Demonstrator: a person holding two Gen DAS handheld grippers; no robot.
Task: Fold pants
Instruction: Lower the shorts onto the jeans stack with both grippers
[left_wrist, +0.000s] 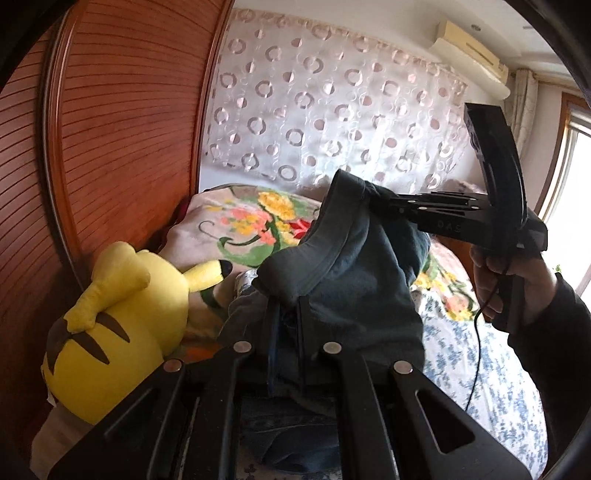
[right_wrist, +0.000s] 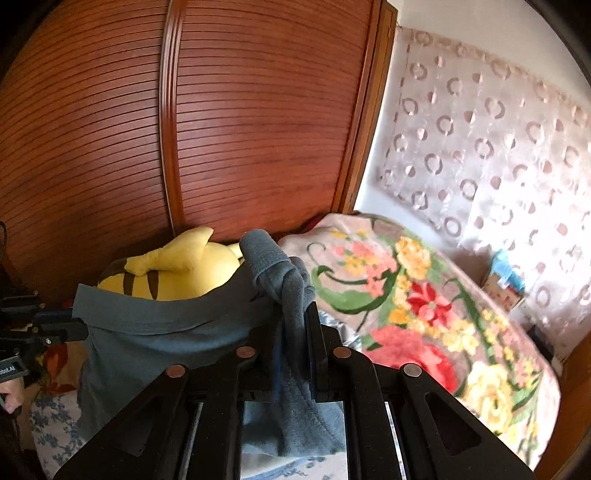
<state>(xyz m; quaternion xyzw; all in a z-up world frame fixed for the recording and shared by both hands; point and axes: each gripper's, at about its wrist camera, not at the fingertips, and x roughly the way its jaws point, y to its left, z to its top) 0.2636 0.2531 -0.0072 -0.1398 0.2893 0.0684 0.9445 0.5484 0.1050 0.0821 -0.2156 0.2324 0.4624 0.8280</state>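
Pants (left_wrist: 354, 280), dark blue-grey, held aloft by the waistband over a bed (left_wrist: 454, 354), the fabric hanging slack between two handheld grippers. The left gripper (left_wrist: 286, 325) is clamped on one end of the waistband, cloth bunched between its jaws; the right gripper (left_wrist: 380, 197), seen from the left wrist view with the person's hand (left_wrist: 517, 284) on its handle, pinches the other end, and its own view confirms fabric trapped between its fingers (right_wrist: 314, 332). The step in hand appears to be the lift-and-spread that precedes folding: no crease is visible yet. The next move likely calls for drawing the two grips apart to tension the waistband, then lowering the garment flat onto the bed. Beyond the garment lie a yellow plush toy (left_wrist: 122, 325) and a floral blanket (right_wrist: 424, 302), both near enough to crowd the laying surface.
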